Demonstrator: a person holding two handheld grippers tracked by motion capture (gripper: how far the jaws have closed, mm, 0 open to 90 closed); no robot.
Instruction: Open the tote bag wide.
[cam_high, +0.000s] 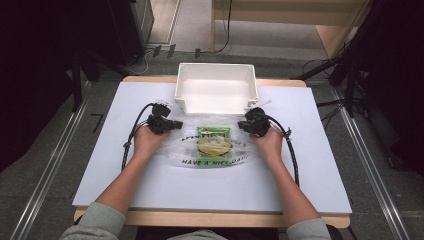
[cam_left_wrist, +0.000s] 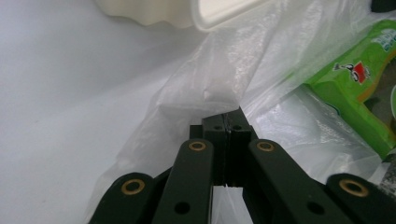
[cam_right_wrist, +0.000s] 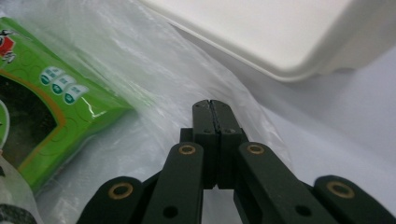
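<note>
A clear plastic bag (cam_high: 212, 159) printed "HAVE A NICE DAY" lies flat on the white board, mouth toward the far side. Inside it sits a green packet (cam_high: 214, 139) with a round yellowish picture. My left gripper (cam_high: 176, 123) is shut on the bag's left mouth edge. In the left gripper view the jaws (cam_left_wrist: 227, 122) pinch the thin film (cam_left_wrist: 224, 70), and the green packet (cam_left_wrist: 359, 98) lies to their right. My right gripper (cam_high: 242, 125) is shut on the right mouth edge. In the right gripper view (cam_right_wrist: 212, 114) the film (cam_right_wrist: 154, 60) bunches around the jaws, with the packet (cam_right_wrist: 51, 112) at left.
A white plastic bin (cam_high: 216, 75) stands just beyond the bag at the back centre of the board (cam_high: 310, 165); its rim shows close above both grippers (cam_left_wrist: 159, 11) (cam_right_wrist: 280, 32). Black cables trail from each gripper along the forearms.
</note>
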